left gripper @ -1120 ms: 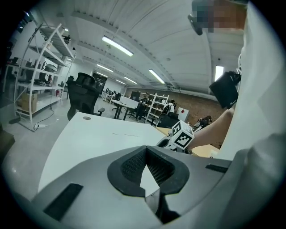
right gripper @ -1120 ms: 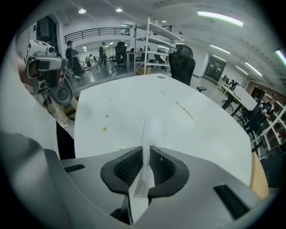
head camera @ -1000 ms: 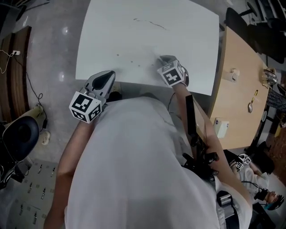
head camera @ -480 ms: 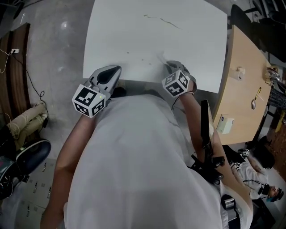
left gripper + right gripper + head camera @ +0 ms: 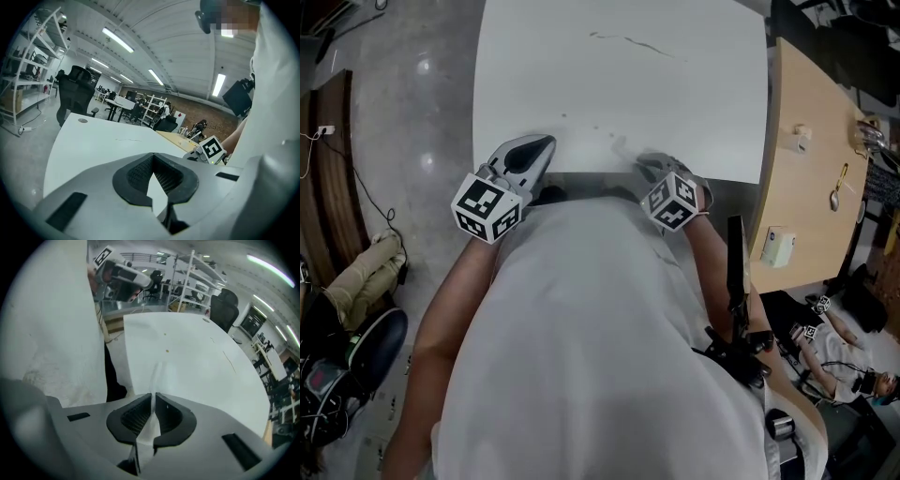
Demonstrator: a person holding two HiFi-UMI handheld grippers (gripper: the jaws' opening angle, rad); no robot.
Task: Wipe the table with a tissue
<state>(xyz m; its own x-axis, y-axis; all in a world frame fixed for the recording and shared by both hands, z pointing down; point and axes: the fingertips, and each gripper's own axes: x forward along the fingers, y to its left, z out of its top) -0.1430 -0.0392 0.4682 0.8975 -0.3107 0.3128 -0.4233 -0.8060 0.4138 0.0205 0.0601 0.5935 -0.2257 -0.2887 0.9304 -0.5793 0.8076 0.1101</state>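
Observation:
The white table (image 5: pixel 619 94) carries a thin dark streak (image 5: pixel 633 42) at its far side and a few small specks (image 5: pixel 598 131) closer in. My right gripper (image 5: pixel 645 164) points steeply down at the table's near edge, shut on a white tissue (image 5: pixel 157 373) that trails from its jaws onto the tabletop. Those jaws have just been closing with the tissue between them. In the right gripper view the right gripper (image 5: pixel 153 397) pinches the tissue between its dark pads. My left gripper (image 5: pixel 544 145) hovers at the near edge further left. In its own view the left gripper (image 5: pixel 152 157) is shut and empty.
A wooden table (image 5: pixel 806 141) adjoins on the right, bearing a spoon (image 5: pixel 836 192) and a small white box (image 5: pixel 778 248). A black office chair (image 5: pixel 75 89) stands beyond the white table's far side. My torso crowds the near edge.
The right gripper has drawn back across the table to its near edge, tissue still in its jaws. The left gripper has hardly moved.

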